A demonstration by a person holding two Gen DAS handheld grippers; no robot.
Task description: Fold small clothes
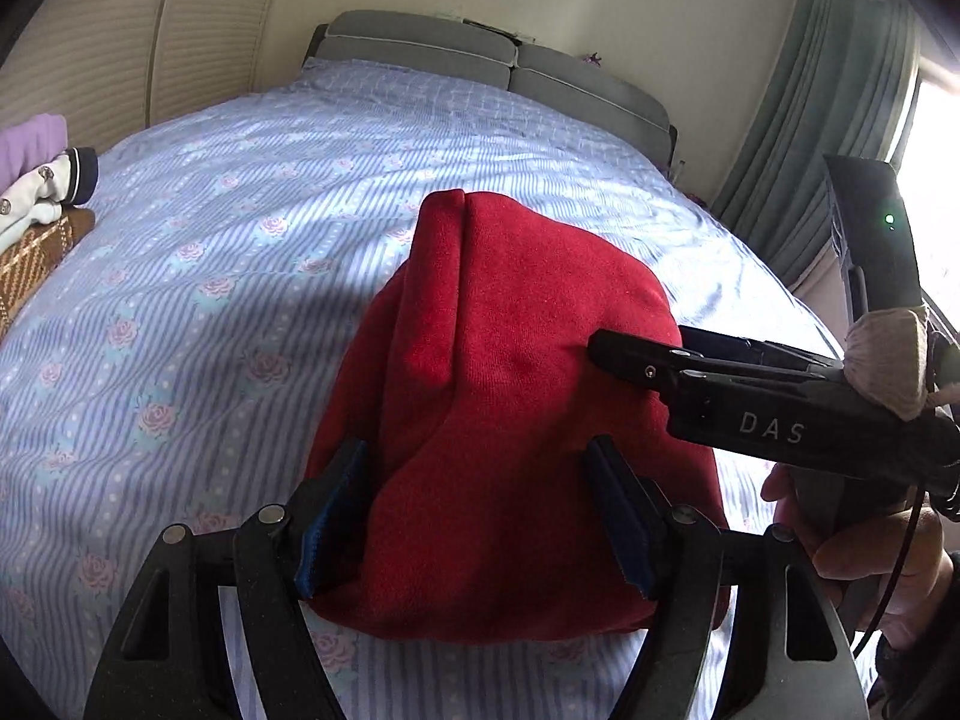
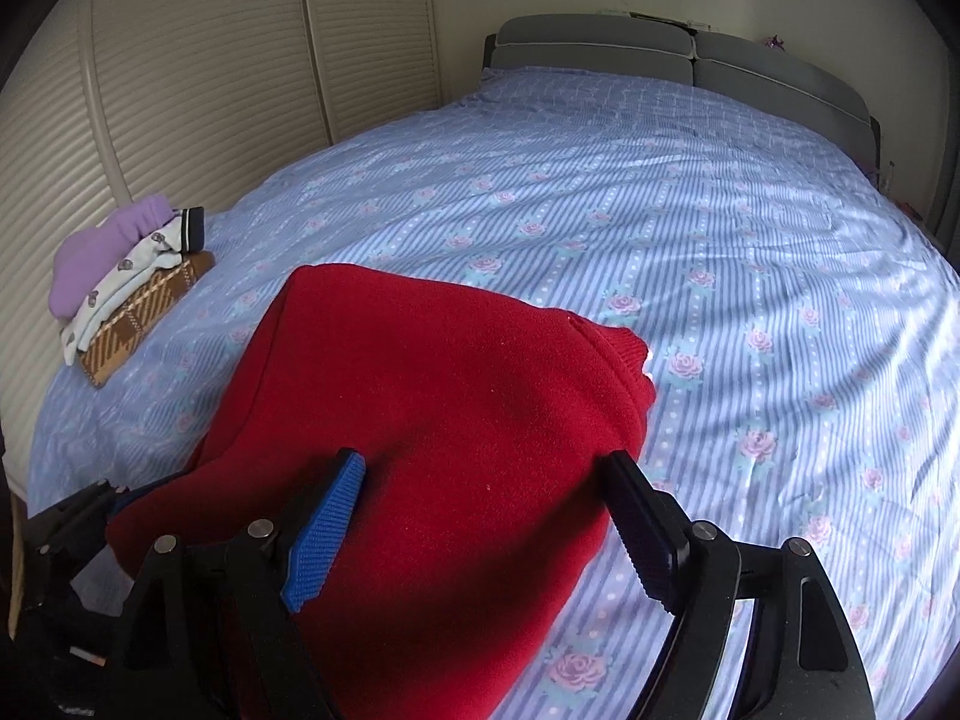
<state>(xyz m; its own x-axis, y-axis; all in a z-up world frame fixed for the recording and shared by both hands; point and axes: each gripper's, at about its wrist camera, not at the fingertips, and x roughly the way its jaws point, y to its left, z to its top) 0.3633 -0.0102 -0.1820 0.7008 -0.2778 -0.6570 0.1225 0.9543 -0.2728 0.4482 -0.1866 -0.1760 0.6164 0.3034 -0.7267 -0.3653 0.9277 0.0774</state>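
A red fleece garment [image 1: 510,390] lies folded in a bundle on the bed; it also shows in the right wrist view [image 2: 432,420]. My left gripper [image 1: 474,510] is open, its blue-padded fingers on either side of the garment's near end. My right gripper [image 2: 486,528] is open over the garment's near edge. In the left wrist view it [image 1: 606,351] comes in from the right with its tips over the red cloth. The left gripper's black frame [image 2: 72,522] shows at the lower left of the right wrist view.
The bed has a blue striped sheet with roses [image 2: 690,240] and a grey headboard [image 2: 660,48]. A stack of folded clothes [image 2: 126,276] sits at the bed's left edge, also in the left wrist view [image 1: 36,204]. Louvered doors [image 2: 180,90] stand on the left, curtains [image 1: 798,138] on the right.
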